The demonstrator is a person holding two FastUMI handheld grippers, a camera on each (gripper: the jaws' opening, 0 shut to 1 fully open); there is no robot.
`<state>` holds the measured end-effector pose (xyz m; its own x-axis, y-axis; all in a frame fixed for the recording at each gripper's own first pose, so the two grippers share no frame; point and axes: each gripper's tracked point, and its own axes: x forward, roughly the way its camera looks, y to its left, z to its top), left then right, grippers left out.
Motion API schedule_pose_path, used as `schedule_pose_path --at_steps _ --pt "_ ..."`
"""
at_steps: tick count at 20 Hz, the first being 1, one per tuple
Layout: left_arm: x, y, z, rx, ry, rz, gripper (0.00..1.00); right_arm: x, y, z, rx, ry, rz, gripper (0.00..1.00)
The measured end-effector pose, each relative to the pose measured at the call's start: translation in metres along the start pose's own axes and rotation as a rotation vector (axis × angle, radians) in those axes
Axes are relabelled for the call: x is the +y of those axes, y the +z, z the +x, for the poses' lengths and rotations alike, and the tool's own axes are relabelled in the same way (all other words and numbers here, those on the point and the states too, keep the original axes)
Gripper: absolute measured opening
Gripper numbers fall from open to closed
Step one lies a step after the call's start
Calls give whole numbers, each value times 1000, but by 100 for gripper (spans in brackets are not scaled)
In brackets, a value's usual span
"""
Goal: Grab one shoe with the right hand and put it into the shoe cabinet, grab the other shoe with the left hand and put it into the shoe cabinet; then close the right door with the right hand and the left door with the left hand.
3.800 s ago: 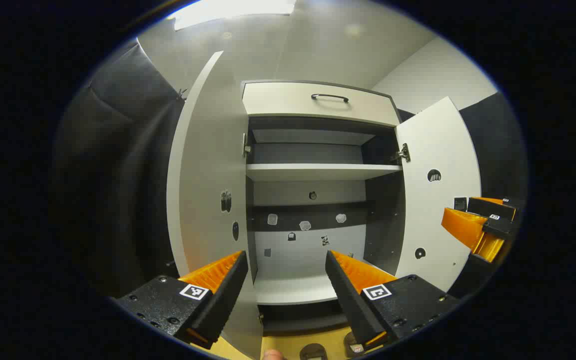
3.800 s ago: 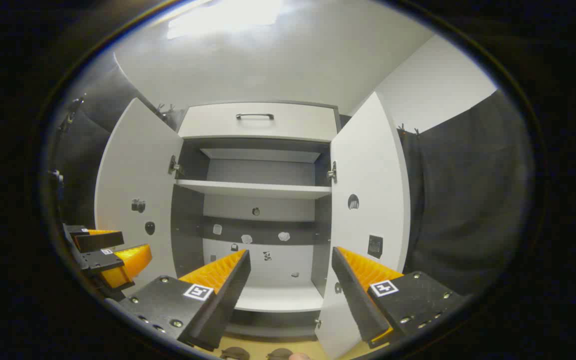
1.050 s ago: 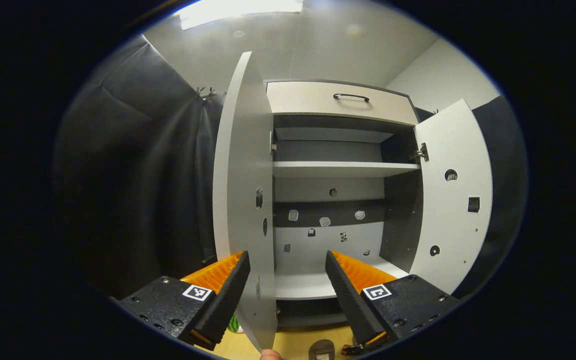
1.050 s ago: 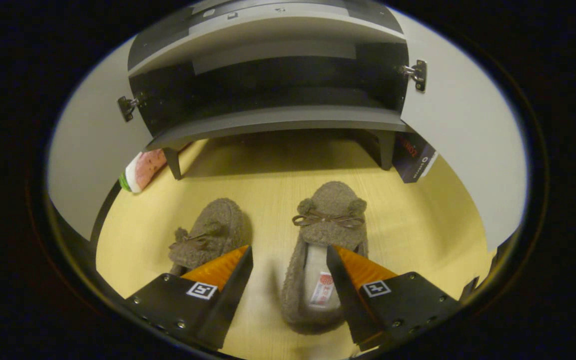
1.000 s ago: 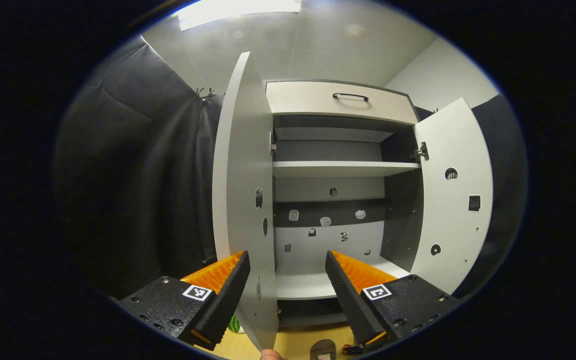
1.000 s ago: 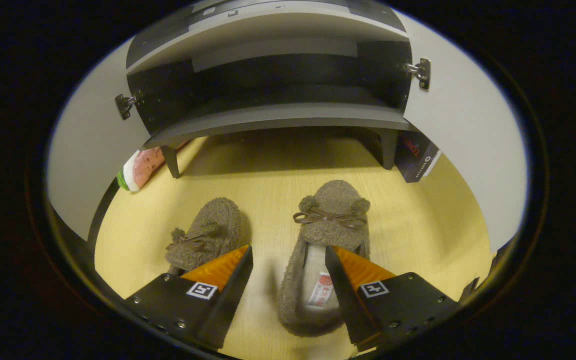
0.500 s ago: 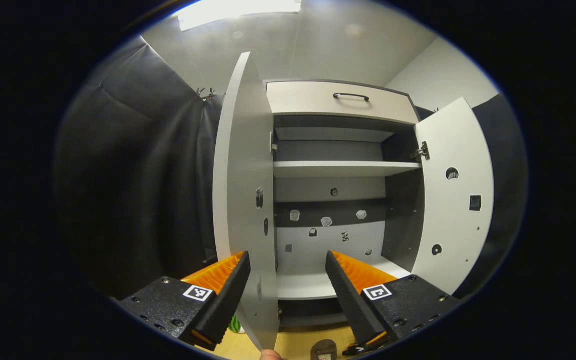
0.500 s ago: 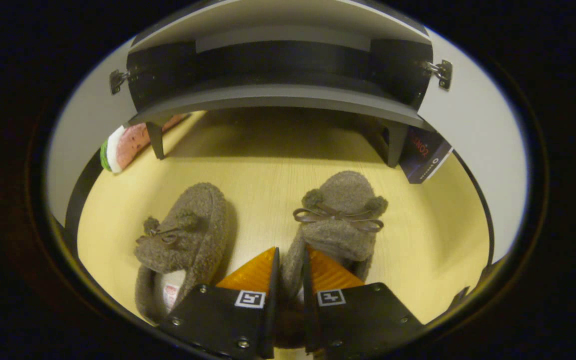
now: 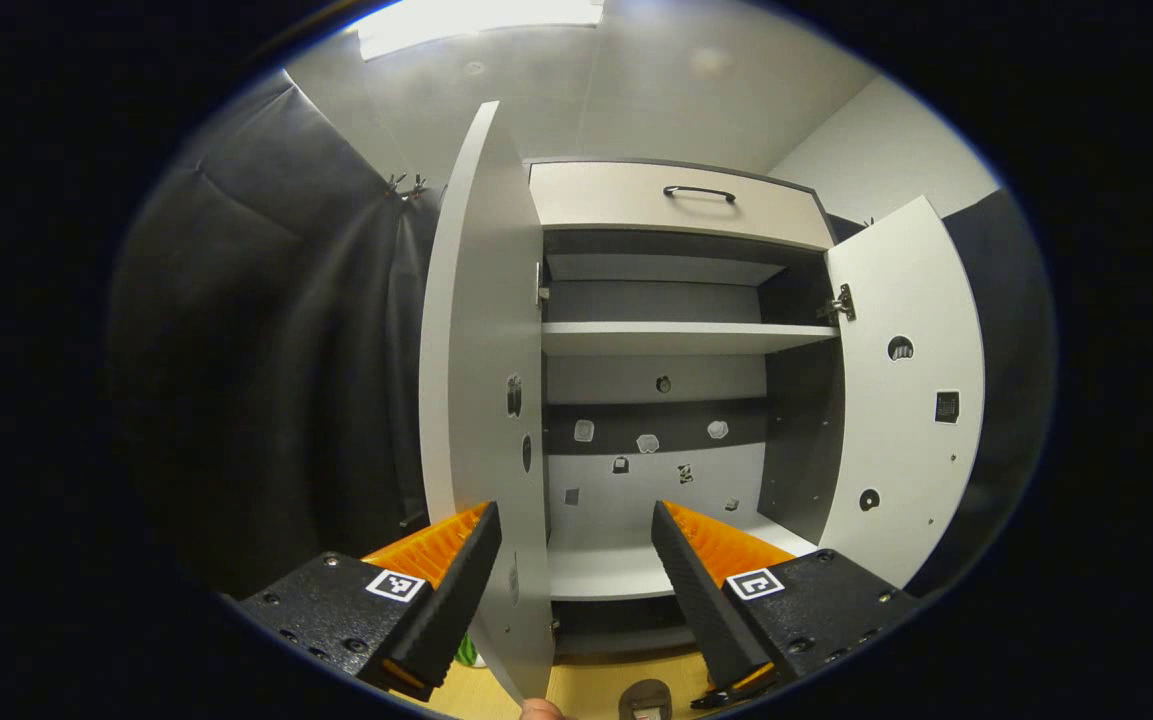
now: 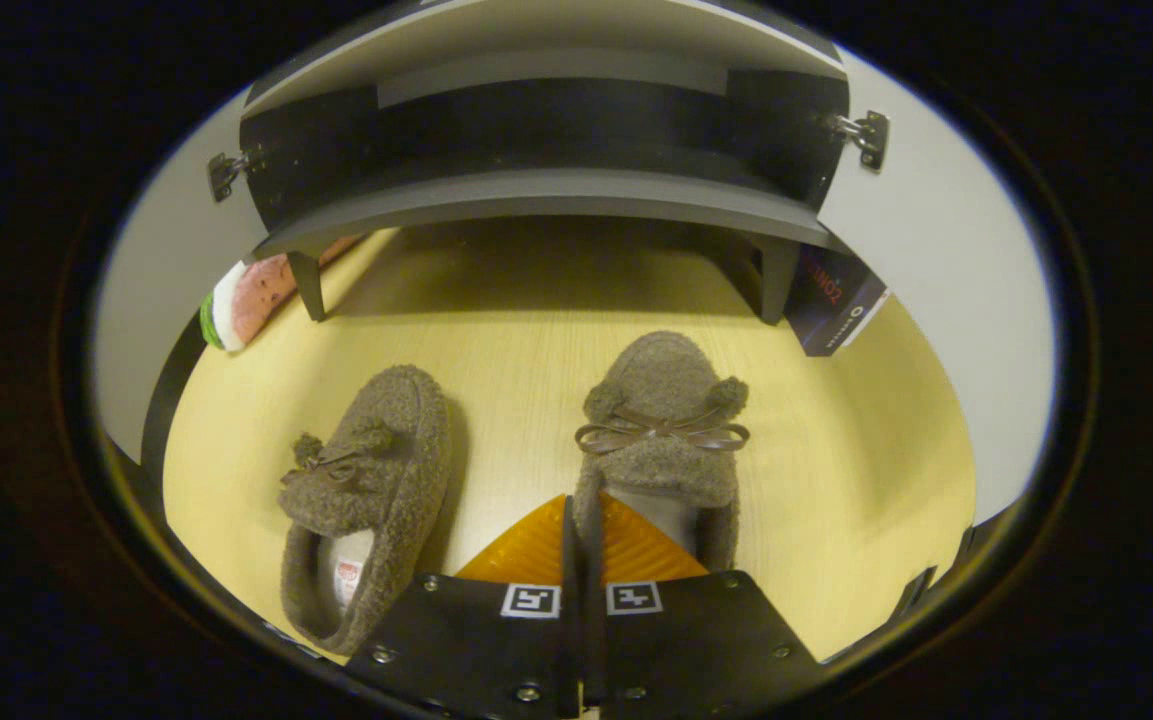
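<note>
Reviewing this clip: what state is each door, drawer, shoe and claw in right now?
Left door: open.
Right door: open.
Drawer: shut.
Right shoe: on floor, side wall pinched.
Left shoe: on floor, untouched.
Right claw: shut on right shoe.
Left claw: open, empty.

two fuzzy brown slippers with little bows sat side by side on the yellow floor, right shoe (image 10: 663, 430) and left shoe (image 10: 368, 490), toes toward my shoe cabinet (image 9: 676, 338), both its doors wide open.
</note>
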<state>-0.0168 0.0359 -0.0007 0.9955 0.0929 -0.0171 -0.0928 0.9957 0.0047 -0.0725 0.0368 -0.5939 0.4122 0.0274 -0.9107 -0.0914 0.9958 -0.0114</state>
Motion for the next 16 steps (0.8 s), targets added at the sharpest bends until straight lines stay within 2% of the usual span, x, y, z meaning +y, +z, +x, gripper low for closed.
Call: schedule_pose_path --at_steps 6,12,14,16 --pt "-1 0 -1 -7 -18 0 94 -2 44 -53 -109 78 108 2" --pt "-1 1 -2 -17 -35 -10 94 1 127 -133 -328 104 109 3" --pt "-1 1 -2 -19 -40 -14 94 4 159 -164 -414 115 117 0" --pt "-1 2 -2 -22 -43 -19 93 7 195 -193 -506 127 120 2"
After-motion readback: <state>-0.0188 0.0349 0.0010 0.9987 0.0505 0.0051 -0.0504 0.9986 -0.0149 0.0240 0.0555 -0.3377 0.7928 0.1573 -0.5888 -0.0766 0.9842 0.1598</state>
